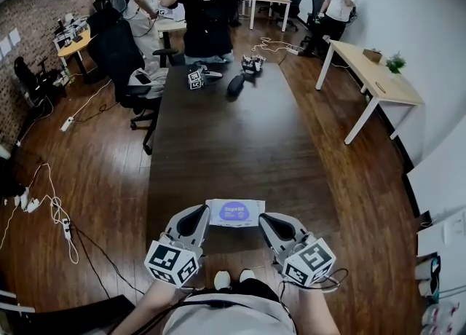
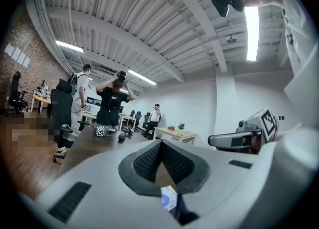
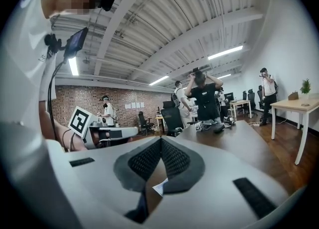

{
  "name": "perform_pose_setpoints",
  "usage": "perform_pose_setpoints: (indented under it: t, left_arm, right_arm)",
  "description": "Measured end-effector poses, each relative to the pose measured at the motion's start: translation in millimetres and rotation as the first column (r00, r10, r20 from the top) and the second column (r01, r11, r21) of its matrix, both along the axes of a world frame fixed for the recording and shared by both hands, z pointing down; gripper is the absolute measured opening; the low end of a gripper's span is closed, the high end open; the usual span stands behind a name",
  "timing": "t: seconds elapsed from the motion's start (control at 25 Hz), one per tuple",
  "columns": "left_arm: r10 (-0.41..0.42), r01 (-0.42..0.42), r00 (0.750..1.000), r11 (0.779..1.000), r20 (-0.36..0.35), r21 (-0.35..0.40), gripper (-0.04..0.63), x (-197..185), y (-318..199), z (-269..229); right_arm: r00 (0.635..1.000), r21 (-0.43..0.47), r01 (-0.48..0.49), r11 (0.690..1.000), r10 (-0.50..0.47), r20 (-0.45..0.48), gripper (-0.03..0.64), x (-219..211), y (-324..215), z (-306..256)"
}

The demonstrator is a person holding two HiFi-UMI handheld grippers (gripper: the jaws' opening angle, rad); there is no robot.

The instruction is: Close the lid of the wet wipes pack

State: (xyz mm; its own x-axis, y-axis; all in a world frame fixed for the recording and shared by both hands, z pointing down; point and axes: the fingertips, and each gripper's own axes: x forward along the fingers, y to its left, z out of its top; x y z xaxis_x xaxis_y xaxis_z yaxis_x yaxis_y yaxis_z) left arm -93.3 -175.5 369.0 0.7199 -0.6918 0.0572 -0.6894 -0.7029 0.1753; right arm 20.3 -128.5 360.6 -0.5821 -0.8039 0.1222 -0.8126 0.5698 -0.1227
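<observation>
The wet wipes pack (image 1: 234, 213) is white with a purple oval lid, which looks flat, and it lies on the dark table (image 1: 218, 144) near its front edge. My left gripper (image 1: 204, 212) sits at the pack's left end and my right gripper (image 1: 263, 218) at its right end, both low over the table. In the left gripper view the jaws (image 2: 161, 143) meet at their tips with nothing between them, and a corner of the pack (image 2: 167, 199) shows below. The right gripper's jaws (image 3: 161, 139) also meet, with a white corner of the pack (image 3: 160, 187) beneath.
At the table's far end lie two other marker-cube grippers (image 1: 196, 77) (image 1: 253, 64) and a black object (image 1: 235, 84), with a person (image 1: 207, 6) standing behind them. A black office chair (image 1: 127, 64) stands at the table's left. Light wooden desks (image 1: 378, 71) stand to the right.
</observation>
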Motion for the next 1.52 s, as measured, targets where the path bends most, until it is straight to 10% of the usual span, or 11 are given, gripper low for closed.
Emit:
perform_pose_setpoints:
  t: [0.64,1.52]
  left_arm:
    - [-0.034,0.034,0.999,0.999,-0.018,0.035,0.002,17.2,71.6,-18.0]
    - [-0.154,0.154,0.988,0.988,-0.008,0.031,0.002,42.8,321.5,-23.6]
  right_arm:
    - [1.000,0.039,0.011,0.999,-0.012,0.013,0.006,17.7,77.2,-14.4]
    - [0.996,0.048,0.060,0.997,-0.063,0.063,0.006,72.0,312.0,-1.8]
